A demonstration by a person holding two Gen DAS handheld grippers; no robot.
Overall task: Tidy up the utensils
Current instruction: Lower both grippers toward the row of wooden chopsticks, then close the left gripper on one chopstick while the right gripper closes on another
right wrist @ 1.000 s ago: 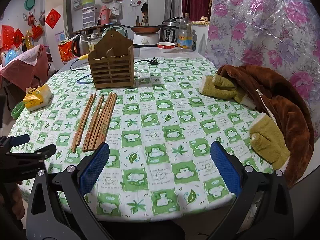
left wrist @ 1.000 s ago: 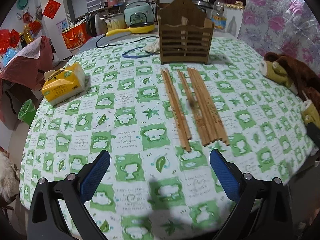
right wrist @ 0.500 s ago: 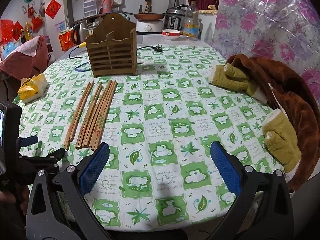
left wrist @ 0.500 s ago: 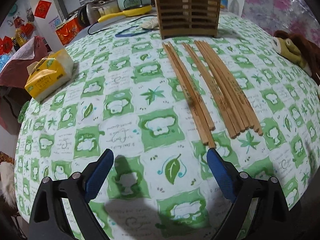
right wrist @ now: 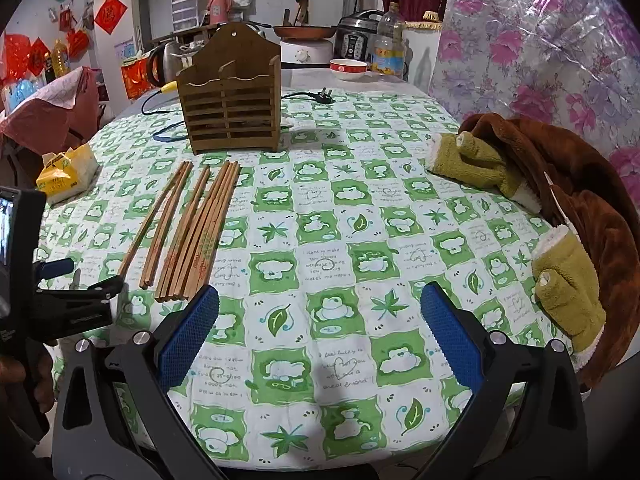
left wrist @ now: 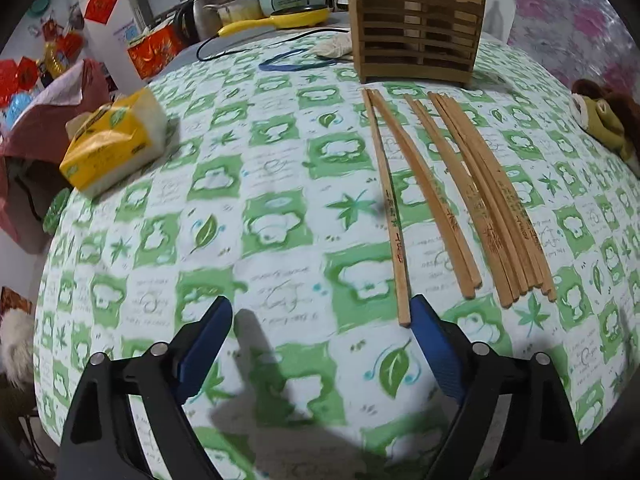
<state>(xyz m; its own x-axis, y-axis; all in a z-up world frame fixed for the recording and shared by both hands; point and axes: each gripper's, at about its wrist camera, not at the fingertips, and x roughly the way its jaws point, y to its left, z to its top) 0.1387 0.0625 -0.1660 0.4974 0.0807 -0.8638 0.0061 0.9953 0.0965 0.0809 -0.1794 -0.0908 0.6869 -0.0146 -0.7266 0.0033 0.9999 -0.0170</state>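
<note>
the wooden chopsticks [left wrist: 448, 200] lie side by side on the counter [left wrist: 240, 240], which is covered in a green-and-white checked cloth; their far tips point toward the slatted wooden utensil holder [left wrist: 416, 36] standing upright just beyond them. in the left wrist view they form loose groups: a pair on the left that splays apart toward the near end, and a tighter bundle on the right. the left gripper [left wrist: 322, 328] hovers low over the cloth at the near ends, its jaws closing yet still wide apart with nothing pressed between them; the near end of the leftmost chopstick sits just beside the inner edge of its right blue pad [left wrist: 434, 344]. the right gripper [right wrist: 320, 328] hangs over bare cloth to the right of the chopsticks [right wrist: 192, 232], jaws released and grasping nothing. a yellow tissue pack [left wrist: 114, 144] rests near the counter's left edge, and a brown and olive plush garment [right wrist: 560, 200] lies along its right side.
</note>
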